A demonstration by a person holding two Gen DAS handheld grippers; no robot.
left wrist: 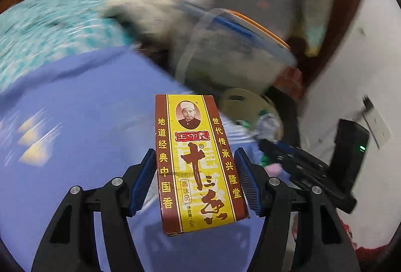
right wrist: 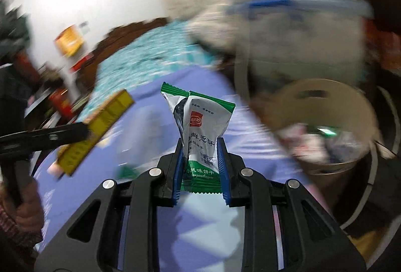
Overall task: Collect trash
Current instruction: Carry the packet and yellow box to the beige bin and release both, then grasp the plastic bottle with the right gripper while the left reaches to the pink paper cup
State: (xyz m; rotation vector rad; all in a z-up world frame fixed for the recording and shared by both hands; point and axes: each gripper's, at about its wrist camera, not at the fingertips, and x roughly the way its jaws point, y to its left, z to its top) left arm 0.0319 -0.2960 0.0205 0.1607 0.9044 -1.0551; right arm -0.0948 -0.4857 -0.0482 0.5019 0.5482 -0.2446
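Left gripper [left wrist: 195,179]: my blue pads are clamped on the long sides of a spice box, one pad to each side; jaws partly spread to its width.
Spice box [left wrist: 198,161]: yellow and brown carton with a round portrait and Chinese lettering, held lengthwise, off the surface, its far end pointing away from me. In the right wrist view the same box [right wrist: 100,126] shows at the left, tilted, in the black jaws.
Right gripper [right wrist: 200,166]: my jaws are pressed close together on a biscuit packet, pinching its lower half.
Biscuit packet [right wrist: 200,131]: white and green snack wrapper, upright, crimped top edge above the pads, bottom edge below them.
Trash bin [right wrist: 325,126]: tan round bucket with a handle slot, to the right of the packet, wrappers inside; from the left wrist its rim [left wrist: 245,101] sits just beyond the box.
Surface: blue-violet cloth [left wrist: 87,109] under both grippers.
Background: heavily blurred; clear lidded container [right wrist: 300,28] behind the bin.
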